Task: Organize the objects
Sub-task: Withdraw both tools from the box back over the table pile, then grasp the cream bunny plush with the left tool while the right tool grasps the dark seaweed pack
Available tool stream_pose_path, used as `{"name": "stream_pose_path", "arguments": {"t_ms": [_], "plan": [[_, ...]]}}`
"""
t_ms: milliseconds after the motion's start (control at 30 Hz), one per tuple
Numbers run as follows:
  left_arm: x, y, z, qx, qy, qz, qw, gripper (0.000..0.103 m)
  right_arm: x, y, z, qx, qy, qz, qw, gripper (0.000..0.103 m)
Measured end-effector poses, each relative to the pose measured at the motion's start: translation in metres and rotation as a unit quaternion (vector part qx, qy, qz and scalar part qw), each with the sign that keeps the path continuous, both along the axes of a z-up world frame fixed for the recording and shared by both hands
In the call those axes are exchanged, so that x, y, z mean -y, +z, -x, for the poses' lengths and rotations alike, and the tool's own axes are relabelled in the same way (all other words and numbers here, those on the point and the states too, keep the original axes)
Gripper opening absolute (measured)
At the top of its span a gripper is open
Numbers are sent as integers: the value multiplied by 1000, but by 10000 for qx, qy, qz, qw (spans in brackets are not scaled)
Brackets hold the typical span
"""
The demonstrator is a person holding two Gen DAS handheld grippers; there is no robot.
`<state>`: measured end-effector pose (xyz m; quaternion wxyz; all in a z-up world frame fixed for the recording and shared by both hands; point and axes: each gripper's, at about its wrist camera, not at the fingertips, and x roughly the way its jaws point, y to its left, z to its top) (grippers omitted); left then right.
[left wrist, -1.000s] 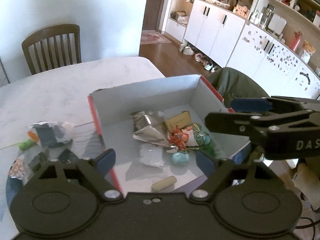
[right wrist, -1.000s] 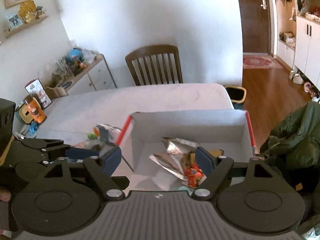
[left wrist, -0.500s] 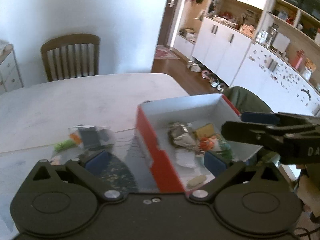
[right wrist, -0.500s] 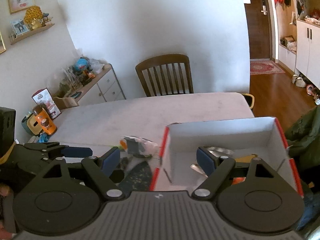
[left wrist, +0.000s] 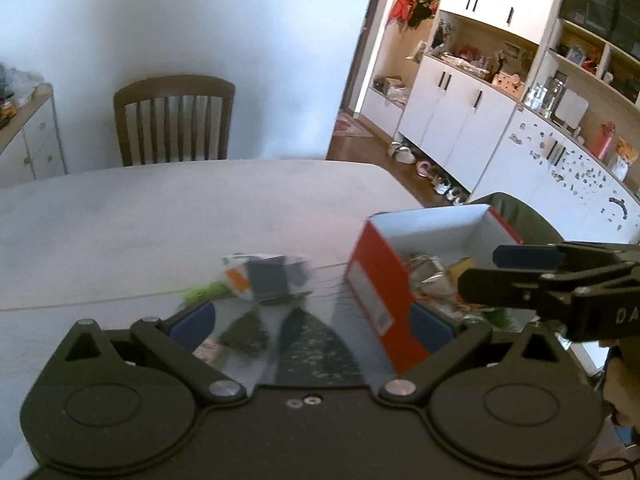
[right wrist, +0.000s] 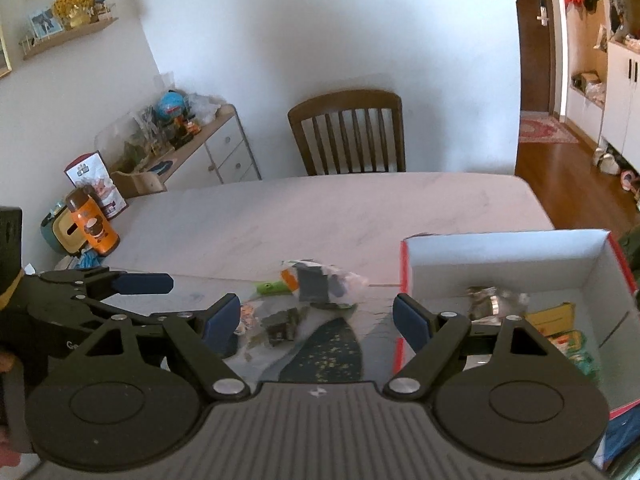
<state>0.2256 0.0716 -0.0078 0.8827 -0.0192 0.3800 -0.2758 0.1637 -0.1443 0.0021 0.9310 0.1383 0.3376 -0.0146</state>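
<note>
Both sets of fingers spread, holding nothing: left gripper [left wrist: 310,318], right gripper [right wrist: 316,318]. Crinkly bag [right wrist: 320,284] on the desk [right wrist: 320,208], at 9 o'clock of the box [right wrist: 404,276], just beside it. Likely light, soft, slippery; best pinched at a bunched edge. Box contents clearer from the right; cupboards only from the left.
</note>
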Motion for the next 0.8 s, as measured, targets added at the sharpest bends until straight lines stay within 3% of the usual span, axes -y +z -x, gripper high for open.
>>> {"name": "stream_pose_path", "arguments": {"t_ms": [433,800], "plan": [[-55,-54,-30,-23,177,-309,9994,102,-48,-36,-51,-449,211,185,9986,84],[-58,-109,-58,-120,44,-664,9977,102,-63,-97,-100,-1168,334,108,9925,84]]}}
